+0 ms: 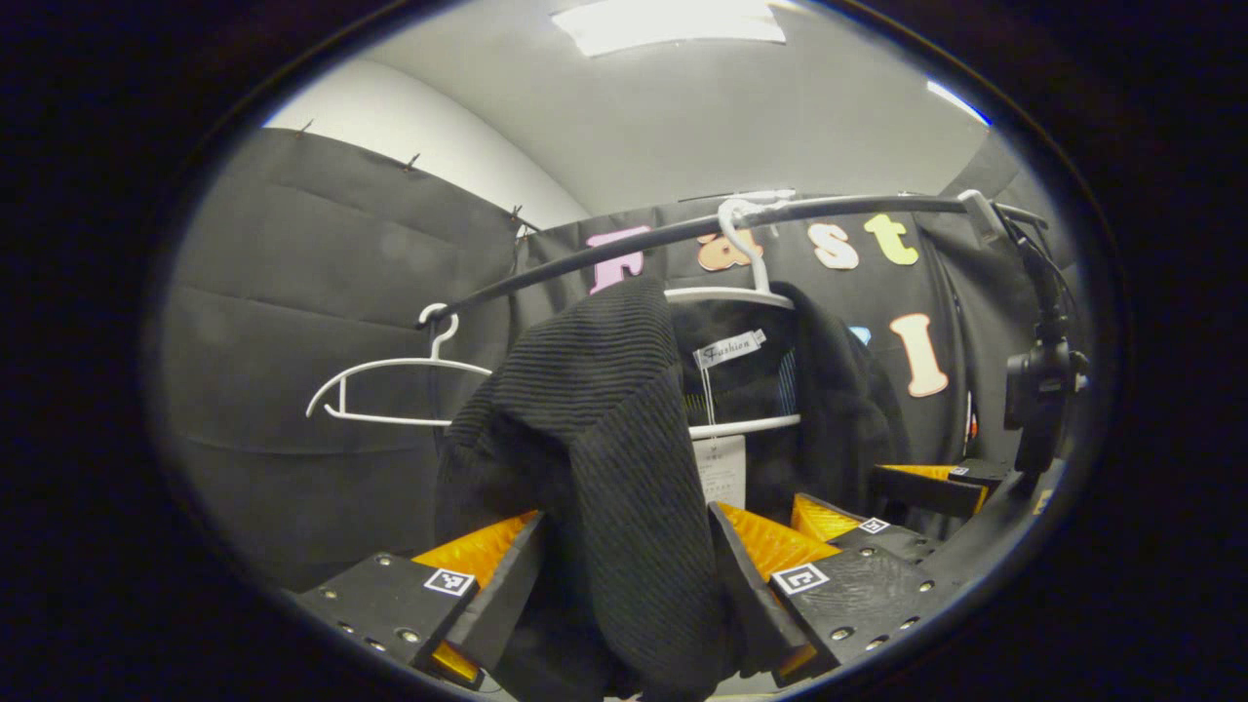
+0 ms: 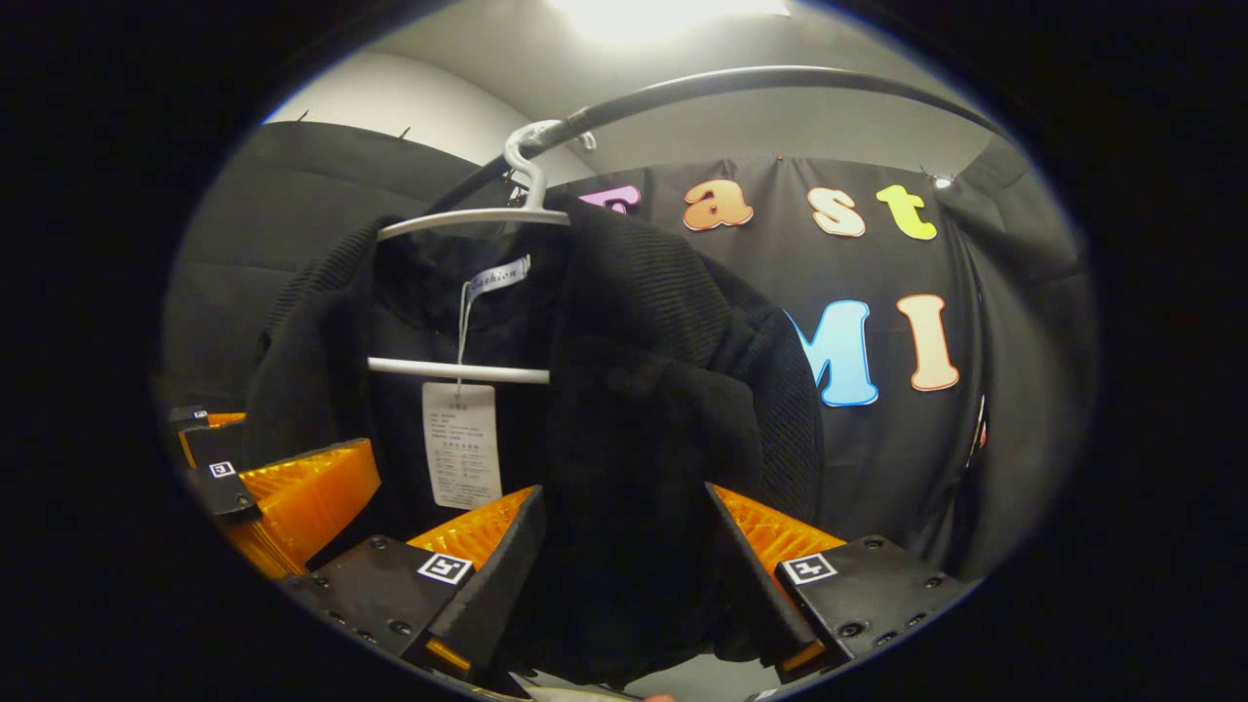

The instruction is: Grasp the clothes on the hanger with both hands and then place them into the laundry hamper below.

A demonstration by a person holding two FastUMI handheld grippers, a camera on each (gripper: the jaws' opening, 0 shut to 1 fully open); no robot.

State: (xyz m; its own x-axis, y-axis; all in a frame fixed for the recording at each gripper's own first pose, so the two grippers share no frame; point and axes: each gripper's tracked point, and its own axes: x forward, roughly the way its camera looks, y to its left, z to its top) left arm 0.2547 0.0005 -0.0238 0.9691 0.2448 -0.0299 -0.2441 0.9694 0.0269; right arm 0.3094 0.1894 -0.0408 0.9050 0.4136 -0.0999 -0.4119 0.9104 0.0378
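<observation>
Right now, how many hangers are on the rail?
2: an empty white hanger at the rail's left end, and one carrying the black garment. Others may be hidden.

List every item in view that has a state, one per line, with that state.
Black jacket: hanging on its hanger, fabric between both grippers' fingers.
White hanger: hooked on the rail, carrying the jacket.
Spare hanger: hooked on the rail, bare.
Rail: holding both hangers.
Paper tag: dangling inside the jacket.
Left gripper: closed on the jacket.
Right gripper: closed on the jacket.
</observation>
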